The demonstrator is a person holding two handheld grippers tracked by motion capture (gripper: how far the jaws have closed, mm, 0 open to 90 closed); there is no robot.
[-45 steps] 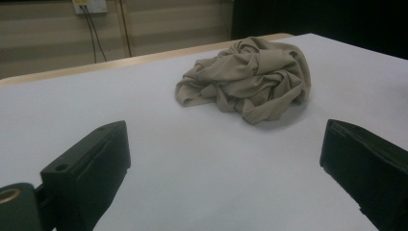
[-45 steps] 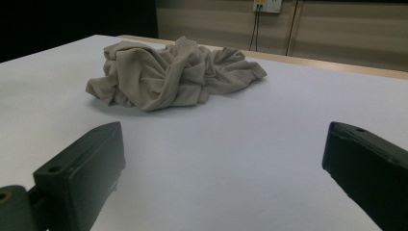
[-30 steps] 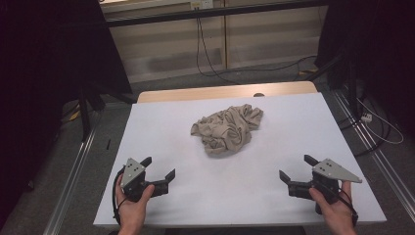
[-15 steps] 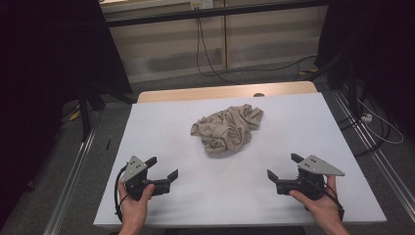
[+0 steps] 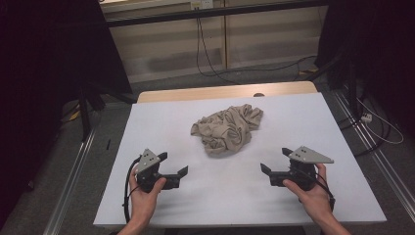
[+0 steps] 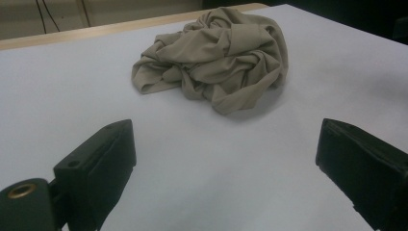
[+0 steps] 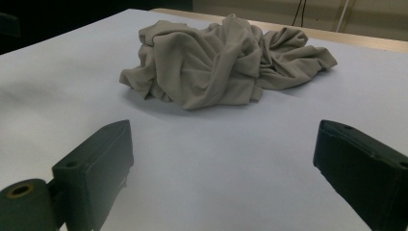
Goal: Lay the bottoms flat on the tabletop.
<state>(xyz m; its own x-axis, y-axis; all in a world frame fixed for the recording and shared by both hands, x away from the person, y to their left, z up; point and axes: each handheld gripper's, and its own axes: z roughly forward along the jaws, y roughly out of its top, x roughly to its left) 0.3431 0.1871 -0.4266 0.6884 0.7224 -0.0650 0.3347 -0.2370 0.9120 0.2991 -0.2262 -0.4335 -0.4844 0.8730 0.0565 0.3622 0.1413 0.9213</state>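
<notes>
A crumpled beige cloth (image 5: 227,129) is lying in a loose heap on the white table surface (image 5: 220,196), a little beyond the middle and toward the far edge. Its folds are bunching unevenly, with one lobe trailing toward the far right in the high view.

The left gripper (image 5: 172,164) is hovering over the near left part of the table, held in the person's left hand (image 5: 144,196). Its jaws are standing spread wide, with nothing between them. In the left gripper view the cloth (image 6: 216,55) is sitting ahead of the gap between the jaws, well apart from both.

The right gripper (image 5: 276,160) is hovering over the near right part of the table, held in the person's right hand (image 5: 311,196). Its jaws are also standing spread wide and holding nothing. In the right gripper view the cloth (image 7: 221,62) is lying ahead between the jaws, not touching either.

Both grippers are pointing inward toward the heap, roughly level with each other, one to each side of it. A strip of bare wooden tabletop (image 5: 220,92) is showing beyond the white surface at the far edge.
</notes>
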